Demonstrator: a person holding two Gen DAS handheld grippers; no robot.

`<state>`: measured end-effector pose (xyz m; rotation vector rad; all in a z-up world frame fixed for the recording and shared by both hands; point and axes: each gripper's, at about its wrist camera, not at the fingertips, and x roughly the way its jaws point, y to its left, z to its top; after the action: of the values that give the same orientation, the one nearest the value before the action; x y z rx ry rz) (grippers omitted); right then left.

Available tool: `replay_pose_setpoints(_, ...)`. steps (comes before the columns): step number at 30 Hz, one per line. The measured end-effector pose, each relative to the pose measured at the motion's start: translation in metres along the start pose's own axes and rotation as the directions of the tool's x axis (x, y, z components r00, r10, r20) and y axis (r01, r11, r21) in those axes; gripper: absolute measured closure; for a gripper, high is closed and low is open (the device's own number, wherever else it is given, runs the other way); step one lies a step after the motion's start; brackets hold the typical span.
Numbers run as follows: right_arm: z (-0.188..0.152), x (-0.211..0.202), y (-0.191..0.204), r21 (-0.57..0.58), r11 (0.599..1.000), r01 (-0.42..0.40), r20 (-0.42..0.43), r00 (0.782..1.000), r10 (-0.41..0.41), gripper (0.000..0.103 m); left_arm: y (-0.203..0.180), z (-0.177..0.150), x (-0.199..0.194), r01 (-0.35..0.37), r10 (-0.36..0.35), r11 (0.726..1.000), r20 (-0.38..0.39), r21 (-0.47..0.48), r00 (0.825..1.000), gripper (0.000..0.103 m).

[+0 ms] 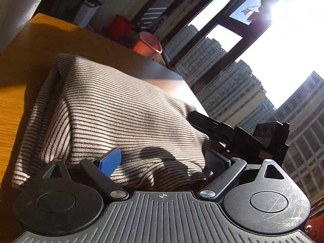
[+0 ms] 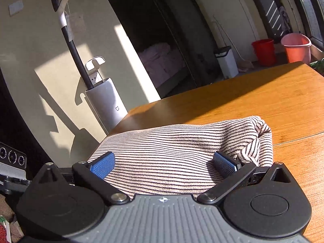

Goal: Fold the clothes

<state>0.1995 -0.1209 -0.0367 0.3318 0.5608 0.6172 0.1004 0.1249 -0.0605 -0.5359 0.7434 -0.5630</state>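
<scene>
Now, with both the left gripper and right gripper jaws wide and holding nothing, withdraw level, leaving the folded striped garment undisturbed on the counter.

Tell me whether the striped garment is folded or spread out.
Folded: the striped garment sits as a compact layered bundle on the wooden table, edges doubled over.

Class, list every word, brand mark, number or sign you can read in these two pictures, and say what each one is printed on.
A small logo mark, not plain lettering, on the white vacuum stand: too small to read for certain.
Letters at the picture's left edge on the grey device with lenses: cut off, unreadable.
A crosshair sign, no text, on the ribbed body behind the right gripper, and the same behind the left gripper.
Striped garment: no writing.
</scene>
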Motion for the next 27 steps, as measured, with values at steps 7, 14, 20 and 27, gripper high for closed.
replay_pose_setpoints(7,-0.002,-0.006,0.000,0.030,0.998,0.055,0.037,0.998,-0.056,0.000,0.019,0.035,0.030,0.011,-0.011,1.000,0.028,0.010,1.000,0.005)
replay_pose_setpoints(14,-0.016,-0.017,0.025,-0.018,0.993,0.116,0.020,0.993,-0.116,0.000,0.034,0.072,0.056,-0.005,0.009,0.997,0.060,-0.082,0.998,0.006)
replay_pose_setpoints(20,-0.009,-0.049,0.061,-0.252,0.948,0.196,0.048,0.981,-0.190,0.000,0.005,0.059,0.039,-0.143,0.145,0.989,0.058,-0.030,0.988,0.005)
replay_pose_setpoints(27,0.034,-0.014,0.006,-0.233,0.889,0.394,0.042,0.918,-0.395,0.000,-0.027,0.020,0.028,-0.168,0.168,0.986,-0.011,0.010,0.986,0.000)
